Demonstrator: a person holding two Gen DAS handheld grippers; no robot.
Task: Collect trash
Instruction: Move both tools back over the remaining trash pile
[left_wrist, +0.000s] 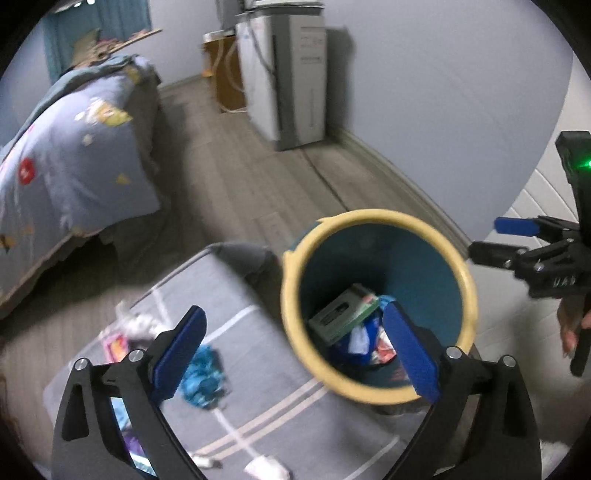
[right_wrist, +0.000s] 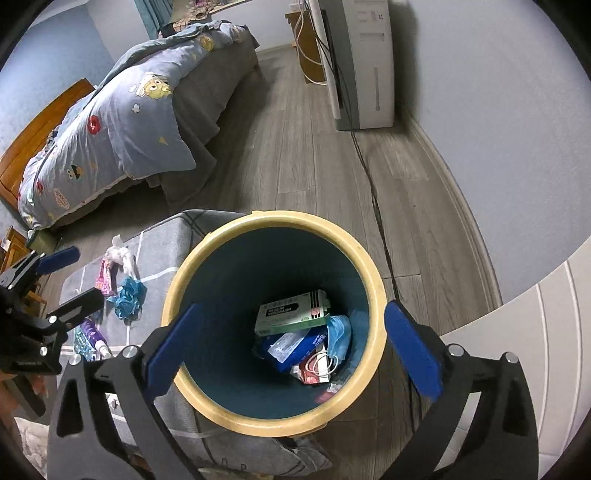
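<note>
A teal trash bin with a yellow rim (right_wrist: 277, 218) stands beside a grey cushion (right_wrist: 162, 254). Inside it lie a green box (right_wrist: 291, 314), a blue face mask (right_wrist: 340, 332) and wrappers. My right gripper (right_wrist: 291, 350) hovers open over the bin's mouth with nothing between its fingers. My left gripper (left_wrist: 295, 354) is open and empty too, over the bin rim (left_wrist: 376, 216) and the cushion (left_wrist: 258, 362). On the cushion lie a crumpled blue wrapper (left_wrist: 203, 376), a white tissue (left_wrist: 140, 323), a pink packet (right_wrist: 103, 277) and a purple tube (right_wrist: 92, 332).
A bed with a blue cartoon quilt (right_wrist: 122, 122) fills the left. A white appliance (right_wrist: 365, 62) stands against the far wall, and its black cable (right_wrist: 373, 192) runs along the wood floor past the bin. A white panel (right_wrist: 535, 332) is at the right.
</note>
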